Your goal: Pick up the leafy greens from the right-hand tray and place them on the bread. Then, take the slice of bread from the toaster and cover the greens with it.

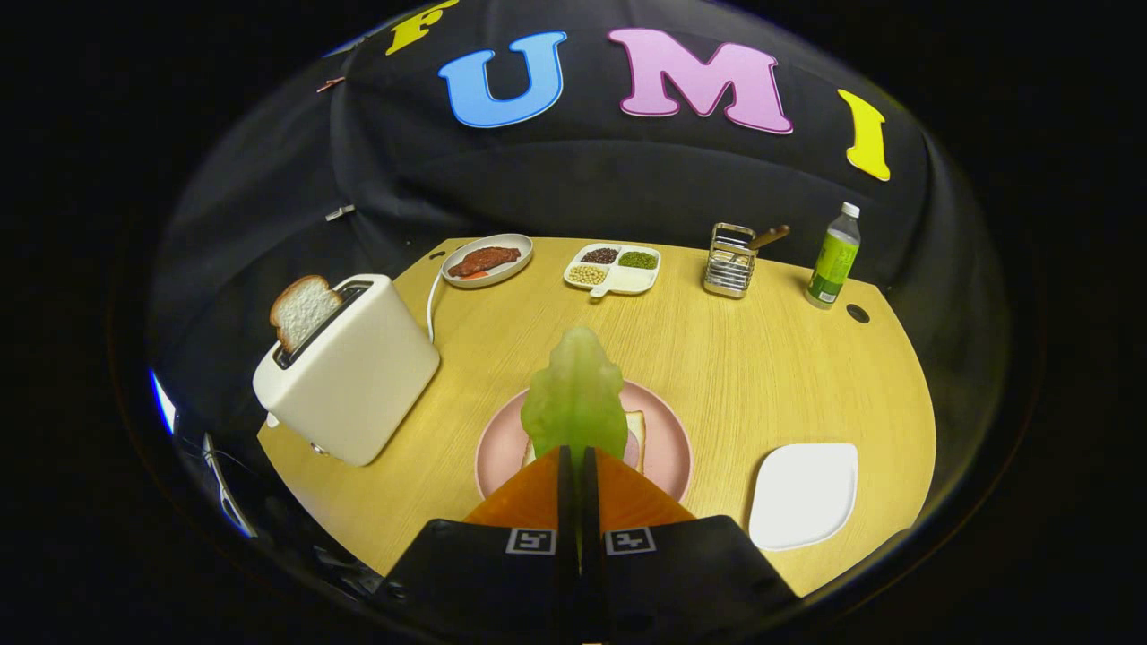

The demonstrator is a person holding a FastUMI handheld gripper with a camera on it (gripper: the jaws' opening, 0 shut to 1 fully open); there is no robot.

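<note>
1. A light wooden table (762,358) with a curved far edge fills the middle of the gripper view. Its grain runs from the near side to the far side. Black cloth hangs behind it as the booth's wall.
2. The gripper (578,461) reaches forward from the near side. Its two fingers are drawn almost together, pinching the bottom end of a pale green, translucent lettuce leaf (575,403).
3. The leaf stands up from the fingertips, its long axis running straight ahead in line with the fingers, its rounded tip pointing toward the far side of the table.
4. The leaf is over a round pink plate (668,452) just ahead of the fingers. A slice of white bread (635,434) lies on that plate, mostly hidden behind the leaf. Whether the leaf touches the bread cannot be told.
5. To the right of the plate, near the table's front edge, sits a white rounded-square tray (802,493).
6. To the left stands a cream-white two-slot toaster (354,381), with a slice of white bread (303,309) sticking up from its far slot.
7. Along the far edge, from left to right: a grey oval dish holding a brown piece of meat (487,259); a white divided dish with beans and seeds (614,267); a metal wire caddy (730,260) with a wooden handle poking out; and a clear bottle with a green label and white cap (833,258).
8. The bottle's label is too small to read.
</note>
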